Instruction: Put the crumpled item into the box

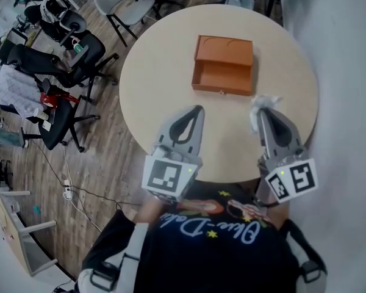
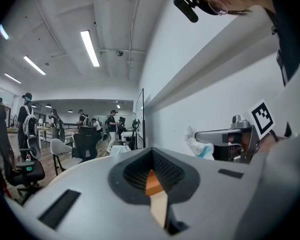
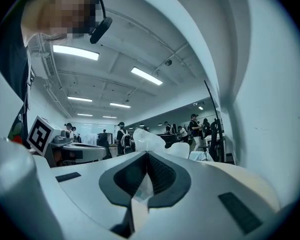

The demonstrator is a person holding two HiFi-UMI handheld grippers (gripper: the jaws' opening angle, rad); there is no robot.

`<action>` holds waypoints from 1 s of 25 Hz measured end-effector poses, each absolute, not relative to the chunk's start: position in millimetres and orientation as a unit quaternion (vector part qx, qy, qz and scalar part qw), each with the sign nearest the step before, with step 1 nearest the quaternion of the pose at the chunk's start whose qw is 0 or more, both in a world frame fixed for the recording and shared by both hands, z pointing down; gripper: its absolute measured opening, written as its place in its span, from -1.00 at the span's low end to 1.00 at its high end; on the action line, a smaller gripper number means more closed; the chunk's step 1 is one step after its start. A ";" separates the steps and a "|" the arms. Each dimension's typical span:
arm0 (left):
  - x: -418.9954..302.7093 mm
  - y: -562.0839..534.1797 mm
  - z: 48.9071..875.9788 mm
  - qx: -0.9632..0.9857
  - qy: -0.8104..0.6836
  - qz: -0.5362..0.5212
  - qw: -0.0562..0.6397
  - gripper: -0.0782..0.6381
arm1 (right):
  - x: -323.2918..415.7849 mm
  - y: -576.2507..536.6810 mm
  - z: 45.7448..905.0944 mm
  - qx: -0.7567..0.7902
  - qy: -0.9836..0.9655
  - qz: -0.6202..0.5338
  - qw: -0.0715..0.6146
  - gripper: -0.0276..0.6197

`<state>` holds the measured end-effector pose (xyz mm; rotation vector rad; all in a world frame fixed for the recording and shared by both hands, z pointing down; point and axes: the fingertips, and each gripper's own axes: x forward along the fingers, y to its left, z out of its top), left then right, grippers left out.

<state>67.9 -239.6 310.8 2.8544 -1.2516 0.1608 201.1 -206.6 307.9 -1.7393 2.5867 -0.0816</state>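
Observation:
An orange box (image 1: 224, 66) with an open tray part lies on the round beige table (image 1: 158, 78), far side of centre. My right gripper (image 1: 260, 110) is shut on a crumpled white item (image 1: 261, 108), held above the table's right side, near of the box. The crumpled item (image 3: 147, 140) sticks up past the closed jaws in the right gripper view. My left gripper (image 1: 199, 110) hangs shut and holds nothing over the table's near middle. In the left gripper view, the box (image 2: 153, 183) shows through the jaw window, and the right gripper with the crumpled item (image 2: 199, 145) is at the right.
A white wall (image 1: 348, 72) runs close along the table's right side. Office chairs (image 1: 67, 60) and cables stand on the wood floor to the left. Several people stand far off in the room in both gripper views.

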 end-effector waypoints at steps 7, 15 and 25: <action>59.5 -288.8 330.2 0.908 -0.414 0.063 0.030 -0.80 | 196.3 -267.9 329.5 -0.552 0.832 -0.047 -0.015 -0.91; 56.1 -330.5 358.2 0.898 -0.429 0.080 0.049 -0.80 | 199.2 -330.8 369.3 -0.551 0.830 -0.071 -0.050 -0.91; 35.2 -376.5 383.4 0.888 -0.443 0.096 0.072 -0.80 | 179.4 -396.9 416.5 -0.538 0.833 -0.098 -0.086 -0.91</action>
